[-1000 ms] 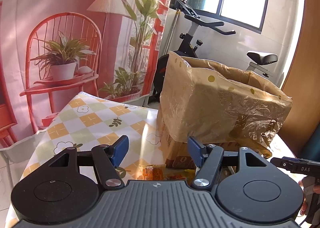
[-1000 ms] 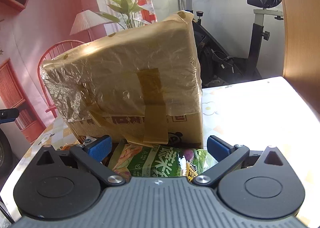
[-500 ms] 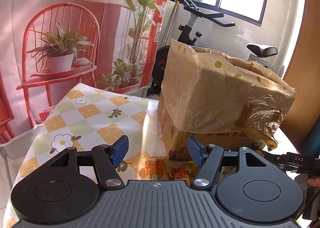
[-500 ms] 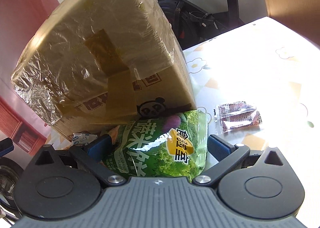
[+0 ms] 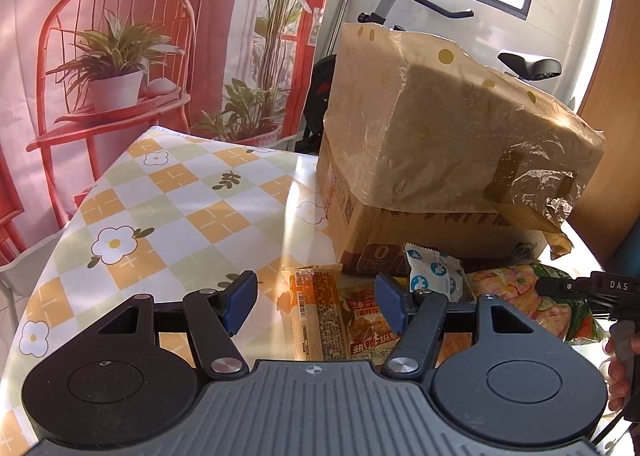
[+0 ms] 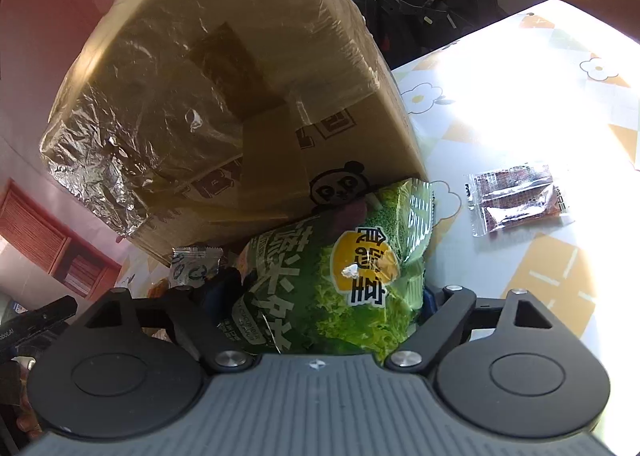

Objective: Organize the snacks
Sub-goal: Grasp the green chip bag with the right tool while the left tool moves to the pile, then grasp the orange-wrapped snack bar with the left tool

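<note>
Snack packets are seen in the left wrist view at the foot of a cardboard box [image 5: 400, 232] whose top is draped in crinkled plastic film [image 5: 452, 136]. The left gripper [image 5: 314, 300] is held with its blue pads apart, nothing gripped between them; an orange packet [image 5: 316, 316] and a brown-red packet [image 5: 366, 326] lie on the checked tablecloth [image 5: 172, 208] in the gap. A white-and-blue packet [image 5: 432, 270] is propped against the box just beyond the right-hand pad, and a green snack bag [image 5: 532, 300] lies further right, where the tip of the other gripper and part of a hand [image 5: 618, 372] are visible at the frame edge. An exercise bike [image 5: 416, 0] and a printed backdrop [image 5: 120, 40] stand behind the table.

In the right wrist view, the green snack bag [image 6: 340, 280] fills the space between the fingers of the right gripper [image 6: 326, 302], its far end resting against the cardboard box [image 6: 352, 160]. The jaws have just been closing around the bag, and both pads are hidden by its bulging sides; whether they press on it cannot be told. A small clear packet with red contents [image 6: 516, 198] lies apart on the sunlit tablecloth [image 6: 540, 276] to the right, and a white-and-blue packet [image 6: 196, 266] is seen by the box to the left.
</note>
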